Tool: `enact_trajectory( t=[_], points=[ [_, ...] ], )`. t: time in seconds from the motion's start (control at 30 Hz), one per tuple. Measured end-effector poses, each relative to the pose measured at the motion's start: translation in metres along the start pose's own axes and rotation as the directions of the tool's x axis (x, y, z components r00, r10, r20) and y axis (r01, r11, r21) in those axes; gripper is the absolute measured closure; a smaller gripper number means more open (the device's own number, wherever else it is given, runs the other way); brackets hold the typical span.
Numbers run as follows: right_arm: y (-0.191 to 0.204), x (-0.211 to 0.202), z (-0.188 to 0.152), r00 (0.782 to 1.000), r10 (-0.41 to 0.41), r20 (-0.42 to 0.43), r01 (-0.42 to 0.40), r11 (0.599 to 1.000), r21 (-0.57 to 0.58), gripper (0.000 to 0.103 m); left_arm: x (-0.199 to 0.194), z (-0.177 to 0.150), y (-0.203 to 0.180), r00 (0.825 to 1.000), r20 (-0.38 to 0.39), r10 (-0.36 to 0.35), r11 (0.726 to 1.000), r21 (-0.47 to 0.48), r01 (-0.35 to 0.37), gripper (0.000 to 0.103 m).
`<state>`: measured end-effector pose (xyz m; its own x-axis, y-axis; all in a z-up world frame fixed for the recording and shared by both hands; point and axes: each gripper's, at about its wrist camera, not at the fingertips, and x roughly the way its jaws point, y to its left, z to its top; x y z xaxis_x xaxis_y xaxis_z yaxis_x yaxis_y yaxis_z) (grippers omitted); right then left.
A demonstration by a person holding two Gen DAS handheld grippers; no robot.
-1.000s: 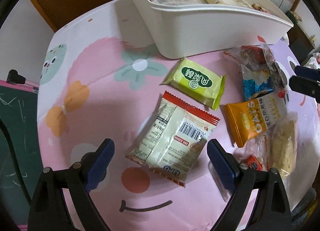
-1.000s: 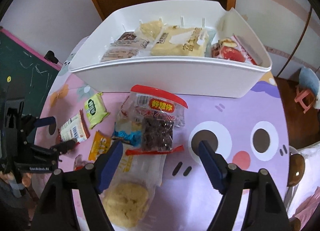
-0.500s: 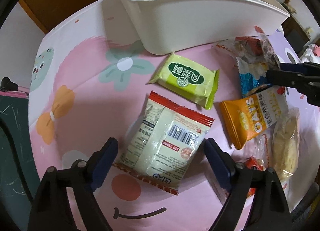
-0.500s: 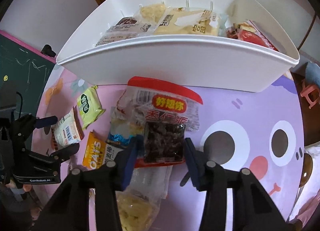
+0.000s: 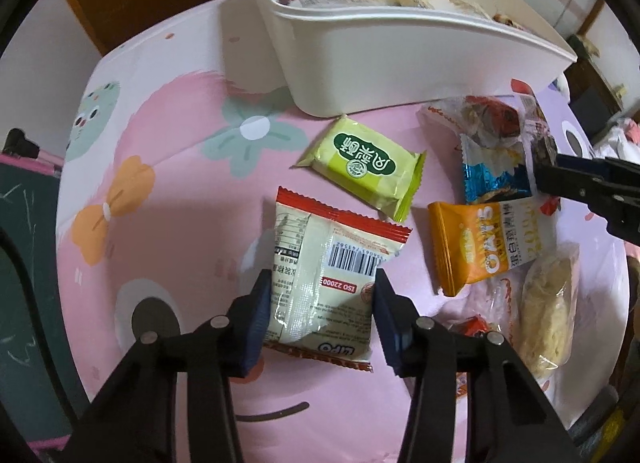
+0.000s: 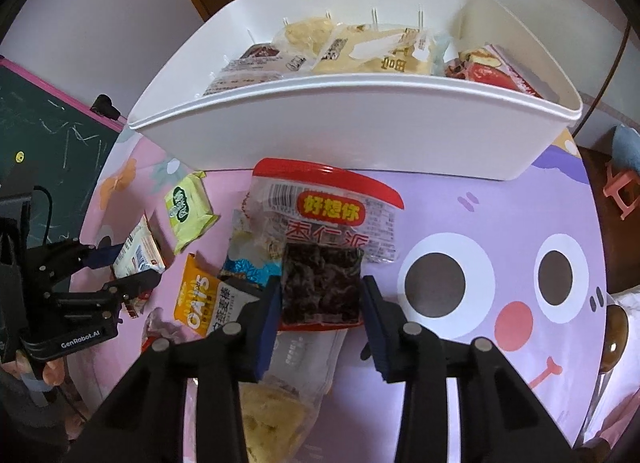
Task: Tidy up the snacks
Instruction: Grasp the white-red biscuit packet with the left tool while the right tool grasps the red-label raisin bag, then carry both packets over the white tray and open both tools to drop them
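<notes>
On the pink cartoon cloth lies a cream biscuit packet (image 5: 332, 263) with red ends, barcode up. My left gripper (image 5: 320, 295) points down over it, its jaws closing with both pads pressed on the packet's sides. The same grip shows in the right wrist view, left gripper (image 6: 128, 267) on the packet (image 6: 138, 251). My right gripper (image 6: 320, 295) is closing too, pads squeezing a clear red-topped packet with a dark cake (image 6: 324, 279). In the left wrist view, the right gripper (image 5: 548, 175) is at the right. A white bin (image 6: 360, 127) with several snacks stands behind.
Loose between the grippers are a green packet (image 5: 364, 167), an orange OATS packet (image 5: 480, 247), a blue packet (image 5: 492, 175), a pale pastry in clear wrap (image 5: 548, 303) and a small red wrapper (image 5: 474, 325). A chalkboard (image 6: 48, 135) stands past the table's left edge.
Both grippers' jaws have come in from wide open. The left now presses the cream packet's sides, which has narrowed. The right has shut on the dark cake packet.
</notes>
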<state>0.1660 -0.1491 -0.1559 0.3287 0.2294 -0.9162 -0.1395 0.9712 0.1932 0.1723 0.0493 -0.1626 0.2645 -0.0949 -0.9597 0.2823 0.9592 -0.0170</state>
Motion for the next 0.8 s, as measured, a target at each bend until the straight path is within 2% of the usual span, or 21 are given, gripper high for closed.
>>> enact_trajectory(
  t=[0.1,0.2,0.33,0.4,0.5,0.8],
  points=[
    [0.0,-0.007,-0.003,1.0,0.01,0.018,-0.011,1.0,0.005,0.064,-0.016,-0.011,-0.002,0.997,0.069,0.031,0.999,-0.032,-0.028,0.057],
    [0.002,-0.017,-0.008,0.999,0.009,0.039,-0.01,1.0,0.003,0.064,-0.042,-0.021,-0.001,0.988,0.154,0.024,0.996,-0.093,-0.01,0.057],
    [0.003,-0.038,-0.016,0.996,0.014,0.093,-0.015,1.0,0.01,0.064,-0.077,-0.031,0.002,0.967,0.248,0.052,0.99,-0.143,-0.016,0.057],
    [0.004,-0.049,-0.02,0.993,0.011,0.121,-0.012,1.0,0.011,0.064,-0.092,-0.037,0.002,0.958,0.283,0.045,0.985,-0.174,0.005,0.057],
    [0.006,-0.068,-0.026,0.987,0.007,0.163,-0.008,1.0,0.002,0.064,-0.109,-0.045,0.001,0.947,0.32,0.015,0.979,-0.196,0.051,0.057],
    [0.013,-0.127,-0.044,0.954,0.032,0.299,-0.032,0.999,-0.005,0.064,-0.153,-0.065,-0.024,0.92,0.391,-0.009,0.979,-0.184,0.087,0.057]
  ],
)
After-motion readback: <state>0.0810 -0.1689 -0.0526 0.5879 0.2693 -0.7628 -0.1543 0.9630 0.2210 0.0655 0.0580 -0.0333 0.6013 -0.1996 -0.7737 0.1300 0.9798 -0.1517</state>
